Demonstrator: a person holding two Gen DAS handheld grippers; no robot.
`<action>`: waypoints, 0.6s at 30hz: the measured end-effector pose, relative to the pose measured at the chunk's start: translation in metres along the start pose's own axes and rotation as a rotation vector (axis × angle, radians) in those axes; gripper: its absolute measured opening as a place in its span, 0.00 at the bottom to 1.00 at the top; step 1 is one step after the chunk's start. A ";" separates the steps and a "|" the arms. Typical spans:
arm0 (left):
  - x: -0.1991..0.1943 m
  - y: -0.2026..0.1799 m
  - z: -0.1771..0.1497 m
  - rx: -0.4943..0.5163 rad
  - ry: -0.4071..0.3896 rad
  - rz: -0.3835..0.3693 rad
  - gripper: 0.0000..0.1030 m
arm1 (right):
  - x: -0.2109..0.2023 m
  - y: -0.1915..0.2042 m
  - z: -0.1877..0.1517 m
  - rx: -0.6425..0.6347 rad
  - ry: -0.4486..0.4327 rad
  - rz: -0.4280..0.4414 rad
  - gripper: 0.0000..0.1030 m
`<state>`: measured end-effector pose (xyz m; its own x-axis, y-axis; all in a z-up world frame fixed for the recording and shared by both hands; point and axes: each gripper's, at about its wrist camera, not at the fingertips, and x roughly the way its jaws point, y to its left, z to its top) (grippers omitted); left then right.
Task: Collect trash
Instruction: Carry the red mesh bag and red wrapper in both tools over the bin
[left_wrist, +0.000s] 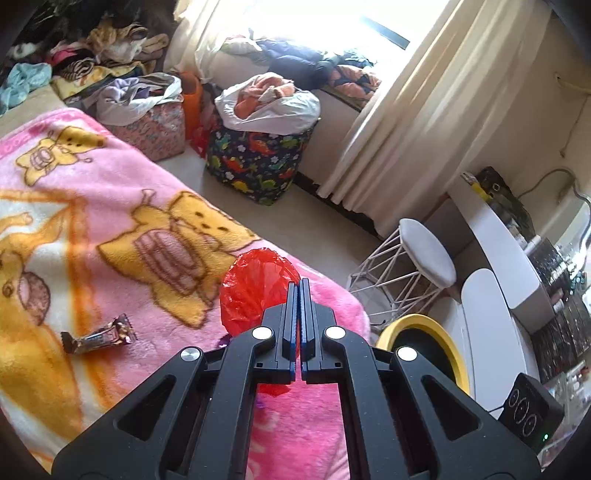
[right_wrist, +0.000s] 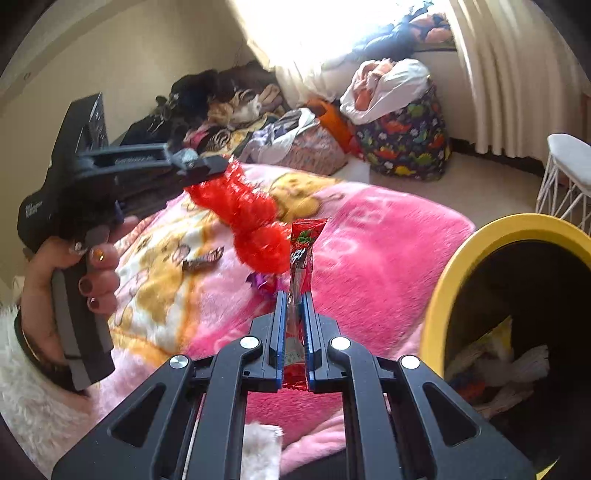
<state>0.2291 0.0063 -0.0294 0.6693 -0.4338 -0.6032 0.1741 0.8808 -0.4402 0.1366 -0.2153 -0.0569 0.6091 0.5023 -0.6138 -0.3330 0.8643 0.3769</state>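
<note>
My left gripper (left_wrist: 300, 284) is shut on a crumpled red plastic bag (left_wrist: 255, 291), which hangs from its tips above the pink blanket (left_wrist: 110, 206). In the right wrist view, a hand holds that left gripper (right_wrist: 218, 166) at the upper left, and the red bag (right_wrist: 251, 221) dangles below it. My right gripper (right_wrist: 294, 295) is shut on a long red strawberry snack wrapper (right_wrist: 303, 251) that sticks up between the pads. A brown candy wrapper (left_wrist: 98, 336) (right_wrist: 203, 260) and a small purple wrapper (right_wrist: 260, 282) lie on the blanket.
A yellow-rimmed black bin (right_wrist: 480, 236) (left_wrist: 421, 321) stands at the bed's right edge with some trash inside. Beyond the bed are a dinosaur-print basket (left_wrist: 258, 158), a white wire stool (left_wrist: 424, 254), curtains and piles of clothes.
</note>
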 end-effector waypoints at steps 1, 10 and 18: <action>0.000 -0.004 -0.001 0.005 -0.001 -0.005 0.00 | -0.004 -0.003 0.000 0.005 -0.007 -0.004 0.08; 0.003 -0.043 -0.010 0.063 0.009 -0.056 0.00 | -0.032 -0.033 0.001 0.076 -0.067 -0.046 0.08; 0.006 -0.073 -0.019 0.111 0.025 -0.091 0.00 | -0.048 -0.056 -0.003 0.136 -0.104 -0.076 0.08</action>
<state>0.2071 -0.0641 -0.0138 0.6288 -0.5163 -0.5814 0.3128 0.8525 -0.4188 0.1237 -0.2875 -0.0508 0.7023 0.4239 -0.5719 -0.1867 0.8849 0.4267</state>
